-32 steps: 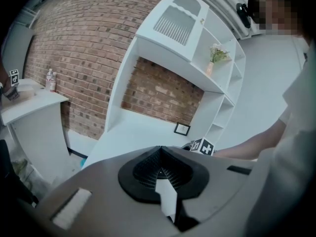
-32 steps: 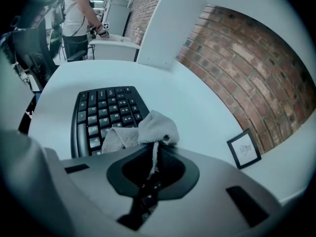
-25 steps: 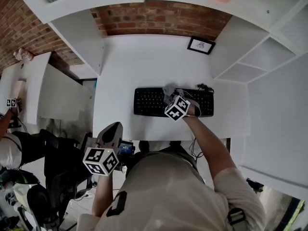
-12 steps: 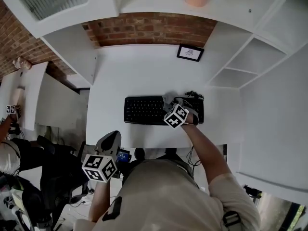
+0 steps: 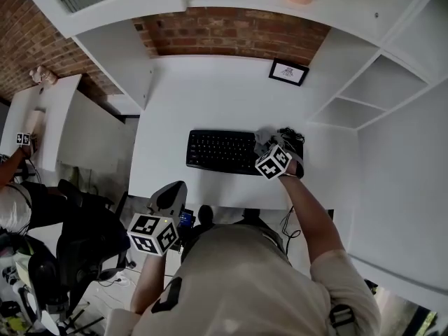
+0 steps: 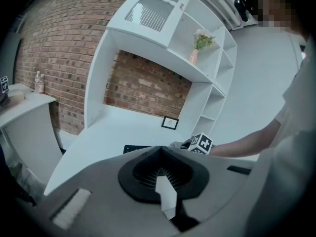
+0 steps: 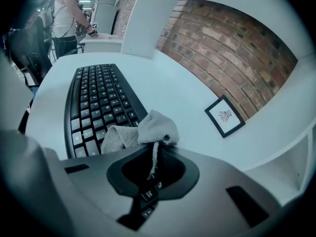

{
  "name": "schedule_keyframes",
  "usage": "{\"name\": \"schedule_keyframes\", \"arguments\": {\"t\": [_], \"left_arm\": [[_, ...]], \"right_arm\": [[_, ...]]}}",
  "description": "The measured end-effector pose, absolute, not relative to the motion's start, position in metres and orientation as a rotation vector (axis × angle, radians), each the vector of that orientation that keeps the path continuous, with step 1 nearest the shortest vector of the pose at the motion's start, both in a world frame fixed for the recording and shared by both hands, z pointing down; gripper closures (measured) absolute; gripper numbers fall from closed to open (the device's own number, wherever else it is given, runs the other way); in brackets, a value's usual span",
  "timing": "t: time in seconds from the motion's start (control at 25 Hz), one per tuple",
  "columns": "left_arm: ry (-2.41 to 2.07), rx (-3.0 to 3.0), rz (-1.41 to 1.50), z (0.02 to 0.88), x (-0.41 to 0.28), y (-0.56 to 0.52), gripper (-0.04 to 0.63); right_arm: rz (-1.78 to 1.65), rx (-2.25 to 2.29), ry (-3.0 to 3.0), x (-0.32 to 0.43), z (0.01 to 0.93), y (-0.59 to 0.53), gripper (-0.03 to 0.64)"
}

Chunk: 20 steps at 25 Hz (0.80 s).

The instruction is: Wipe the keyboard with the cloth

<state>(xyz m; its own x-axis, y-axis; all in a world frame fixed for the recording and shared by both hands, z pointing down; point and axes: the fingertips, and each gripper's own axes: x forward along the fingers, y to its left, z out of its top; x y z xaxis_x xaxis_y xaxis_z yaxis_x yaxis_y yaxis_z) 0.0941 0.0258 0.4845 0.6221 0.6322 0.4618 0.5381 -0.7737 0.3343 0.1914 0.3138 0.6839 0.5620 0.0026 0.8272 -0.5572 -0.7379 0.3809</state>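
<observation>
A black keyboard (image 5: 224,150) lies across the white desk (image 5: 210,96). My right gripper (image 5: 269,148) is over the keyboard's right part, shut on a grey cloth (image 5: 264,138). In the right gripper view the cloth (image 7: 140,131) bunches out from the closed jaws of the right gripper (image 7: 157,147) and rests on the keys of the keyboard (image 7: 96,100). My left gripper (image 5: 170,193) hangs off the desk's front edge, shut with nothing in it. The left gripper view shows its jaws closed, with the left gripper (image 6: 160,147) pointing at the keyboard (image 6: 134,148) far ahead.
A small framed picture (image 5: 288,71) stands at the back right of the desk. Dark cables (image 5: 292,136) lie at the keyboard's right end. White shelves (image 5: 371,89) rise on the right and a brick wall (image 5: 231,30) behind. Another person (image 5: 14,187) works at a side desk, left.
My right gripper has slid to the right along the keyboard with the cloth, from the middle towards the right end. The left gripper has stayed by the desk's front edge.
</observation>
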Motion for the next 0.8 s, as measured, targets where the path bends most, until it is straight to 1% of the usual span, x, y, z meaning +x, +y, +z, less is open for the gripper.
{"name": "schedule_keyframes", "arguments": {"t": [0.8], "left_arm": [[0.993,2.681,0.849,0.482,0.083,0.048,0.591]], "right_arm": [[1.189,2.17,-0.247,0.161,0.68,0.408,0.603]]}}
